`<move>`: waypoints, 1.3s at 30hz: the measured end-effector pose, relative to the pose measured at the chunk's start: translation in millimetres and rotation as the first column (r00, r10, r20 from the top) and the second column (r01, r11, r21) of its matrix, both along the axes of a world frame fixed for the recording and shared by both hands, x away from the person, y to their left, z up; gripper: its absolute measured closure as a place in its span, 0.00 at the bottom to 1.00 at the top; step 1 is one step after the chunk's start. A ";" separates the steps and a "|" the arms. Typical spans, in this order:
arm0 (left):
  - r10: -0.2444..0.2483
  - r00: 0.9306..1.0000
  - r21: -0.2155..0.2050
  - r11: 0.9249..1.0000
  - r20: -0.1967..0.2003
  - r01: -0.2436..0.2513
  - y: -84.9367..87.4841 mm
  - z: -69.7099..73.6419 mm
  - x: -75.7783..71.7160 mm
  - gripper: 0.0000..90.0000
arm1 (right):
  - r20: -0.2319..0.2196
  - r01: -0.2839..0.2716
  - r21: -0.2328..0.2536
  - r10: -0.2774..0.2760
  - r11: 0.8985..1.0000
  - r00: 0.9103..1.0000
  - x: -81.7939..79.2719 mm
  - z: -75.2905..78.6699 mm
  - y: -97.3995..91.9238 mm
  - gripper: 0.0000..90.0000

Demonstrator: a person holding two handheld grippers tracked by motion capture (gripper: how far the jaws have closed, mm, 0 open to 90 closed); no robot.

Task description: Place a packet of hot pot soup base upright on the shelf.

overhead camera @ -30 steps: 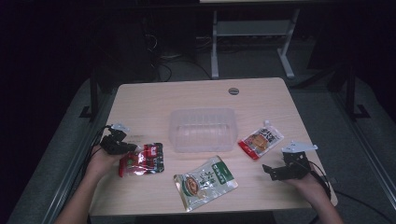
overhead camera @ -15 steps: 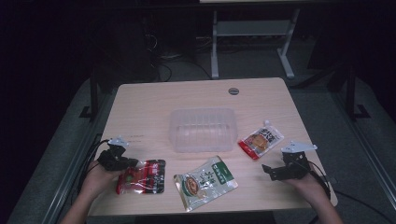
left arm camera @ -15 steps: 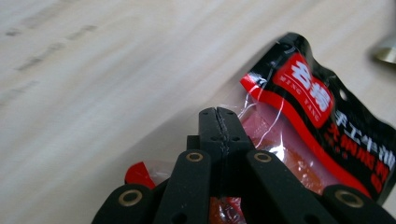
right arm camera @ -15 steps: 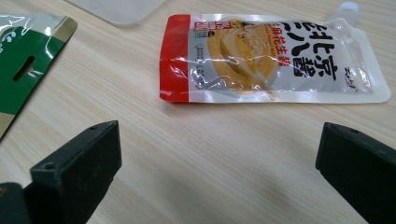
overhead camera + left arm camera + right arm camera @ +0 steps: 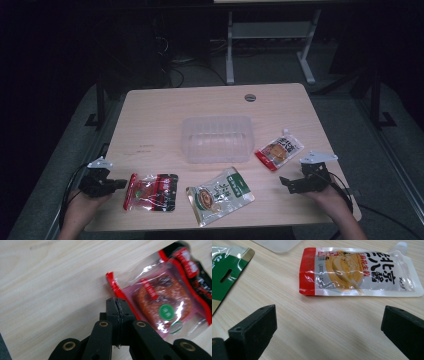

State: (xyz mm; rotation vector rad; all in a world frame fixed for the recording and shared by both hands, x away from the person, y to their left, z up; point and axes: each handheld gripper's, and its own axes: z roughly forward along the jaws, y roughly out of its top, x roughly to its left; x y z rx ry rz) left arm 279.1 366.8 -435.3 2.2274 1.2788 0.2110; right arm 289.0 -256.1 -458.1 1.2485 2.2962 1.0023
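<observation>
Dragged back toward the desk's near-left corner since the earlier frames, the red snack packet (image 5: 151,192) now lies close to the near edge, and the left gripper (image 5: 120,183) has drawn off with it toward the left edge, while the right gripper (image 5: 286,183) has kept its place near the near-right corner.

Largest first: the desk (image 5: 160,115) carries a clear plastic tub (image 5: 217,139) at its middle, standing empty and upright. Nearer the person, a green-topped packet (image 5: 220,195) lies flat between the two hands, close to the near edge. The red snack packet sits just left of it, apart from it. A smaller sauce pouch (image 5: 279,150) with a red end lies right of the tub, toward the right edge.

From the high view the left gripper's jaws look like one dark tip beside the red packet's left edge. The left gripper view settles it: the jaws are pressed together (image 5: 117,315), and the packet's red sealed edge (image 5: 162,305) runs down behind them, so whether film is pinched there cannot be told. That view also shows an orange-brown cake with a green sticker inside the clear wrap.

The right gripper view shows its jaws standing wide apart with bare wood between them (image 5: 329,325), the sauce pouch (image 5: 359,272) lying beyond, and a corner of the green-topped packet (image 5: 227,272) at its left.
</observation>
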 end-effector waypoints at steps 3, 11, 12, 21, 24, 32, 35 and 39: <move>-0.011 0.999 -0.012 1.000 -0.040 0.010 -1.0 -5.4 1.2 0.99 | 0.004 -0.005 0.001 0.005 1.000 1.000 -0.3 0.9 1.6 0.00; -0.060 0.995 -0.033 0.998 -0.081 0.057 -11.7 -5.5 -2.2 0.99 | 0.002 0.000 0.005 0.000 1.000 1.000 -0.2 0.6 -1.1 0.00; -0.071 0.994 -0.029 0.997 -0.088 0.068 -14.3 -4.8 -2.7 0.99 | 0.002 0.000 0.005 0.000 1.000 1.000 -0.6 1.0 -0.8 0.00; -0.107 0.989 -0.066 0.993 -0.106 0.100 -28.2 -5.8 -27.7 0.99 | -0.001 -0.002 0.001 0.002 1.000 1.000 -0.6 1.1 0.5 0.00; -0.111 0.989 -0.052 0.993 -0.096 0.106 -29.1 -2.7 -31.0 0.99 | 0.007 -0.007 -0.002 0.007 1.000 1.000 -0.6 1.3 1.2 0.00; -0.114 0.993 -0.059 0.992 0.031 0.115 -31.1 10.8 -22.8 0.99 | 0.009 -0.026 0.002 0.026 1.000 1.000 -1.4 3.8 7.9 0.00; -0.133 0.990 -0.049 0.990 0.035 0.135 -38.9 8.8 -18.0 0.99 | 0.014 -0.049 0.009 0.049 0.999 0.999 -2.3 6.6 14.2 0.00; -0.146 0.989 -0.020 0.989 0.021 0.147 -44.4 1.9 -14.2 0.99 | 0.028 -0.094 0.012 0.094 0.995 0.995 -4.2 12.2 26.8 0.00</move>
